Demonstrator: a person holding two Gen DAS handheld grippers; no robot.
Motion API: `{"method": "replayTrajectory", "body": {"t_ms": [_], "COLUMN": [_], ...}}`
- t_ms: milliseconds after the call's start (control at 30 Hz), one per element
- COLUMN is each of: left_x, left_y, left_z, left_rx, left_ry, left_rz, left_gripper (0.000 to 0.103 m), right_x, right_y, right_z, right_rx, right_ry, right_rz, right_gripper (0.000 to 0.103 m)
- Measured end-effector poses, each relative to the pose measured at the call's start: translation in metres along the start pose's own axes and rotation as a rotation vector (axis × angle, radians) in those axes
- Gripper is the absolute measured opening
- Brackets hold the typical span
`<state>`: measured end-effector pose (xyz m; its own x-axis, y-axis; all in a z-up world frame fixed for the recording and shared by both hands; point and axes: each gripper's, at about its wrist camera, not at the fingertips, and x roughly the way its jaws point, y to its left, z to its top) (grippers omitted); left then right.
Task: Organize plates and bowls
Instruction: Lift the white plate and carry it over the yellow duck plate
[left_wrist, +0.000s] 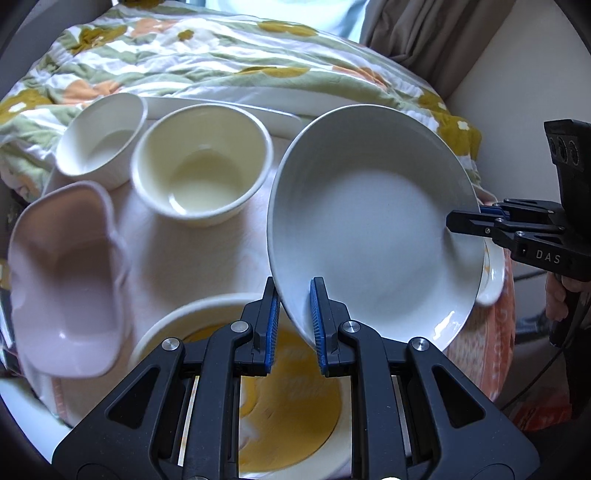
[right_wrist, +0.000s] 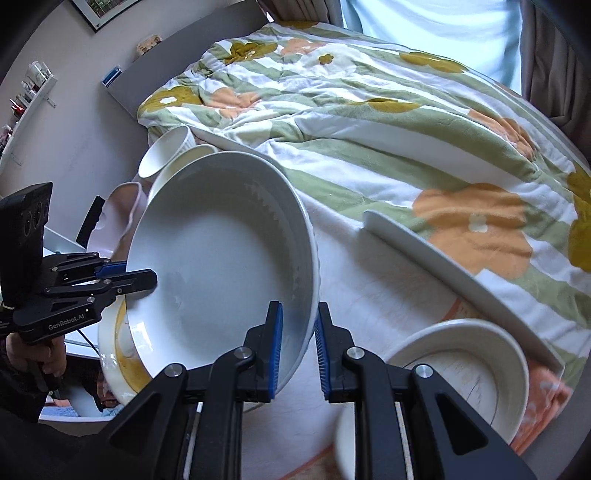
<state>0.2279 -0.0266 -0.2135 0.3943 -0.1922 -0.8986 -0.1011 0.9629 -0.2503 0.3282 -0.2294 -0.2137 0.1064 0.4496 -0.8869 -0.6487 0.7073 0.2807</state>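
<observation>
Both claws pinched the white dish (left_wrist: 369, 229): left gripper (left_wrist: 293, 325) on its rim at 6 o'clock, right gripper (right_wrist: 298, 347) on the opposite rim at 3 o'clock in my left view. Dish was tilted, raised above the yellow-patterned plate (left_wrist: 295, 387), which lay directly below.

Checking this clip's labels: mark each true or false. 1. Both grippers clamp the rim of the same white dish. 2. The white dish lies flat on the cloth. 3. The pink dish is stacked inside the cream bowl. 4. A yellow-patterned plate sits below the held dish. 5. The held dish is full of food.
1. True: the left gripper and right gripper both pinch the white dish.
2. False: it is tilted, held up.
3. False: the pink dish sits apart from the cream bowl.
4. True: the yellow-patterned plate lies under it.
5. False: it is empty.
</observation>
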Motion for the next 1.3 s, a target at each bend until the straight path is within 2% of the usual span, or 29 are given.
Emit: {"method": "replayTrajectory", "body": {"t_ms": [167, 400, 567, 767, 933, 1300], "left_x": [-0.021, -0.026, -0.021, -0.015, -0.011, -0.001], "left_y": [0.025, 0.063, 0.086, 0.097, 0.095, 0.081], "left_z": [-0.029, -0.066, -0.085, -0.091, -0.093, -0.092], "left_rx": [0.045, 0.102, 0.136, 0.182, 0.213, 0.268], "left_ry": [0.033, 0.102, 0.136, 0.144, 0.149, 0.141], "left_rz": [-0.021, -0.046, -0.059, -0.058, -0.059, -0.009], "left_gripper": [0.015, 0.015, 0.015, 0.015, 0.015, 0.015], "right_x": [-0.003, 0.013, 0.022, 0.034, 0.034, 0.036], "right_y": [0.041, 0.092, 0.123, 0.141, 0.144, 0.154], "right_z": [-0.023, -0.065, -0.088, -0.098, -0.108, -0.115], "right_rx": [0.079, 0.215, 0.292, 0.359, 0.398, 0.401], "right_ry": [-0.017, -0.019, -0.038, -0.075, -0.099, -0.112], "right_rz": [-0.012, -0.016, -0.099, -0.156, -0.170, -0.225], "right_gripper": [0.016, 0.016, 0.016, 0.016, 0.016, 0.016]}}
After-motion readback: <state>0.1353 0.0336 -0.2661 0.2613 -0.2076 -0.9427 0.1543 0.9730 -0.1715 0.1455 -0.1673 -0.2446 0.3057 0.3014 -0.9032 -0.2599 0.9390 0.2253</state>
